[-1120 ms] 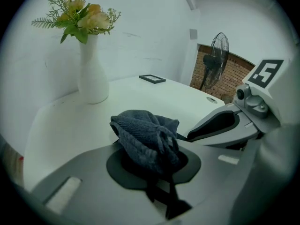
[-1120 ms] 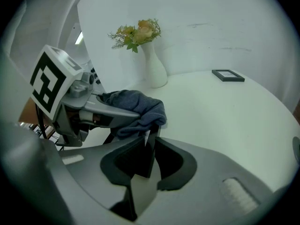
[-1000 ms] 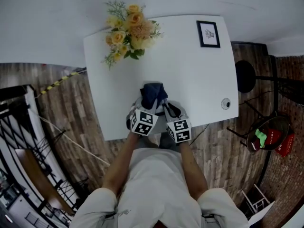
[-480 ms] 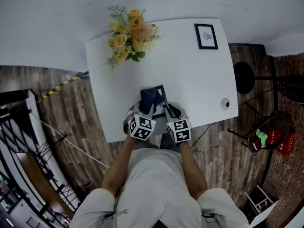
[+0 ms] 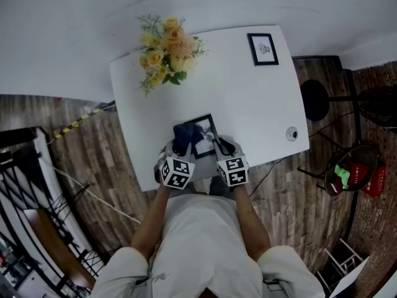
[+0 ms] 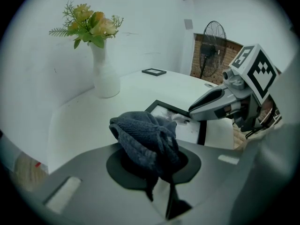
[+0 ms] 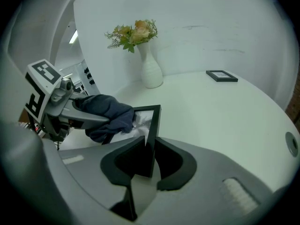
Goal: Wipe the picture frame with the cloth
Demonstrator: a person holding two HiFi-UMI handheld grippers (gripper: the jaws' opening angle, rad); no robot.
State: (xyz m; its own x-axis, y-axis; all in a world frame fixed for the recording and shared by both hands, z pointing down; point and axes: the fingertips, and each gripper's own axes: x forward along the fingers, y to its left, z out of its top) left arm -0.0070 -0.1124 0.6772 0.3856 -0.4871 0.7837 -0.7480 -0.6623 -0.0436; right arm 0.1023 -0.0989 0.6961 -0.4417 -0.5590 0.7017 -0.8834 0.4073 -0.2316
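Strokes need light pressure: left tool [image 6: 152, 168] pinches dark blue knitted cloth [image 6: 143, 137]; right tool [image 7: 146, 165] clamps black rectangular picture frame [image 7: 154, 123] at 3 o'clock.

We see a white surface [image 5: 248, 98] set against a white wall [image 5: 62, 30], on a wood-plank floor [image 5: 93, 148]. Near its far left corner stands a white vase [image 6: 104, 78] of yellow and peach flowers [image 5: 164, 42]. Near the far right corner a small black-framed picture [image 5: 262, 48] lies flat. A small round fitting [image 5: 291, 133] sits by the right edge. Beyond that edge we make out a round black stool [image 5: 314, 100] and a standing fan [image 6: 212, 41].
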